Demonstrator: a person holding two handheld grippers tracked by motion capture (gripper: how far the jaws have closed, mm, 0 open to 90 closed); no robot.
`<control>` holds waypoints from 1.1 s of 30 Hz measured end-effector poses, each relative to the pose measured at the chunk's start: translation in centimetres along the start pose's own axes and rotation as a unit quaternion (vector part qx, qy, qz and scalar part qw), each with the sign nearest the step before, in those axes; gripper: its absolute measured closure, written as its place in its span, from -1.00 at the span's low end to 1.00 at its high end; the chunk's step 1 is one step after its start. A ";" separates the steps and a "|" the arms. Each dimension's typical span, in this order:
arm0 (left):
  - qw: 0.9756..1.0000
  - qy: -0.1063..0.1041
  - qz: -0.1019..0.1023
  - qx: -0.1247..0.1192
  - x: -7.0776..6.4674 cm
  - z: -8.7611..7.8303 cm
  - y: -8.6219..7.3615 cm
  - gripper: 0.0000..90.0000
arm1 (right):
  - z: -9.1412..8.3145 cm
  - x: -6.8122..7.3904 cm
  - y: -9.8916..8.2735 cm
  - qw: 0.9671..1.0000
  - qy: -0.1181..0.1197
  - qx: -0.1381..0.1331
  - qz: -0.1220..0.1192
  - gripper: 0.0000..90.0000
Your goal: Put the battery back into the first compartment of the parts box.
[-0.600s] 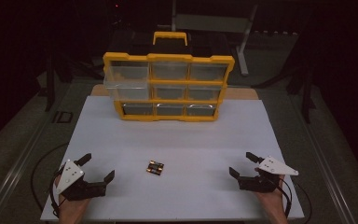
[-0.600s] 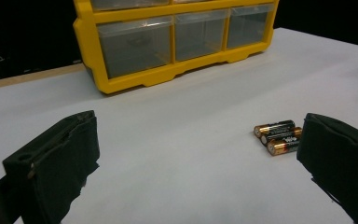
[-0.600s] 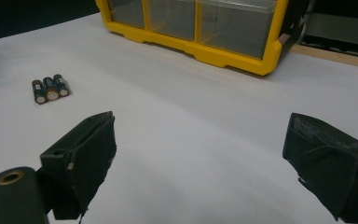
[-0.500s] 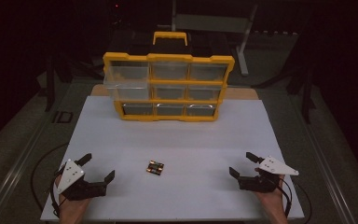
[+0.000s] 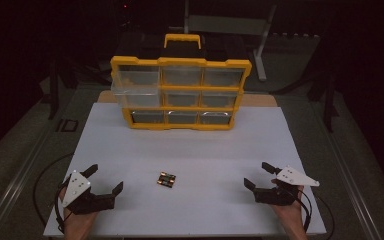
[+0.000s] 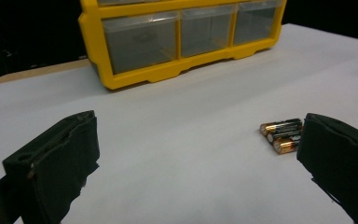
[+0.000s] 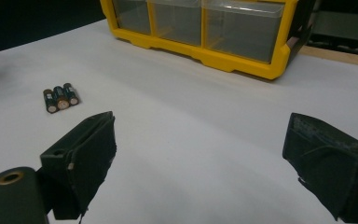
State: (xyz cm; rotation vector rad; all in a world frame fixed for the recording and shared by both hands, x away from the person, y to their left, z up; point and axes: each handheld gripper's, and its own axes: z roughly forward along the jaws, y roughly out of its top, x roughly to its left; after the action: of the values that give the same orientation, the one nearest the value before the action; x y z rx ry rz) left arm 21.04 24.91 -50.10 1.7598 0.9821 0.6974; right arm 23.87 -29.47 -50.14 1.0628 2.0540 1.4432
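Three small batteries (image 5: 166, 180) lie side by side on the white table (image 5: 190, 150), near its front middle. They also show in the left gripper view as batteries (image 6: 282, 133) and in the right gripper view as batteries (image 7: 59, 98). My left gripper (image 5: 104, 179) rests at the front left, open and holding nothing. At the front right my right gripper (image 5: 258, 175) is open too, with bare table between its jaws. A yellow drawer cabinet (image 5: 180, 92) with clear drawers stands at the back; its left middle drawer (image 5: 135, 92) is pulled out a little.
The cabinet has a yellow carry handle (image 5: 182, 40) on top. A small dark object (image 5: 67, 125) lies off the table's left edge. Cables trail from both grippers near the front edge. Dark stands and a metal frame (image 5: 230, 25) lie behind the table.
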 end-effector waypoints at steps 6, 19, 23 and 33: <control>1.000 -0.002 -0.004 0.002 0.0 0.1 -0.1 -1.00 | 0.5 0.0 1.4 1.000 0.008 0.003 -0.008 -0.80; 1.000 -0.006 0.001 0.003 -0.1 0.1 -0.1 -1.00 | 2.5 0.7 4.4 0.999 0.029 0.005 -0.016 -0.80; 1.000 -0.006 0.001 0.002 -0.1 0.1 0.0 -1.00 | 3.0 0.9 5.2 0.999 0.035 0.006 -0.019 -0.80; 1.000 -0.002 0.001 0.000 -0.1 0.0 0.0 -1.00 | 4.7 1.4 7.1 0.998 0.043 0.019 -0.030 -0.81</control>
State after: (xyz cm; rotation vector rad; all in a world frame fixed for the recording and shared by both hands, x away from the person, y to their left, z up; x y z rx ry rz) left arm 21.01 24.83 -50.15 1.7623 0.9779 0.6959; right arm 28.76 -24.33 -45.20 0.9615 2.1617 1.4497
